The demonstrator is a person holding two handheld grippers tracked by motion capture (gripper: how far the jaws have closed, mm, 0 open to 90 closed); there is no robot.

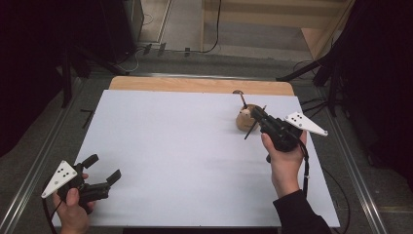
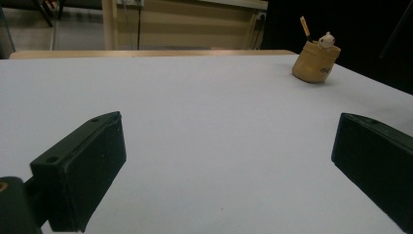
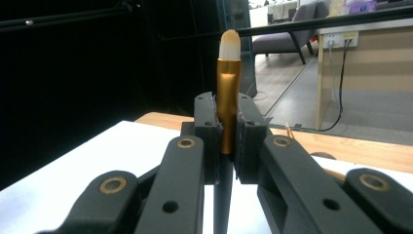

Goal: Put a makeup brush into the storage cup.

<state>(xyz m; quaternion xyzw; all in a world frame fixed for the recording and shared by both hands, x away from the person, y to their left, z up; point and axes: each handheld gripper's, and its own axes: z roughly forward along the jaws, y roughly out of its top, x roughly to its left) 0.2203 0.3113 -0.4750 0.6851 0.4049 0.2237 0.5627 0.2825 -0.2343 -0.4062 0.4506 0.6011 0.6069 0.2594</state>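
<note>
Now right gripper (image 3: 228, 141) jaws clamped on brush (image 3: 228, 97), left gripper (image 2: 229, 165) jaws wide.

No text can be read with certainty in these pictures. The wooden holder (image 2: 315, 64) at the far side of the table carries a small dark marking on its side, but it is too small and blurred to read.

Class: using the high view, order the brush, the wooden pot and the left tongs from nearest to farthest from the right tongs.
1. Brush: clamped in the right tongs.
2. Wooden pot: just beside them, table's far right.
3. Left tongs: near left corner, jaws apart.
</note>
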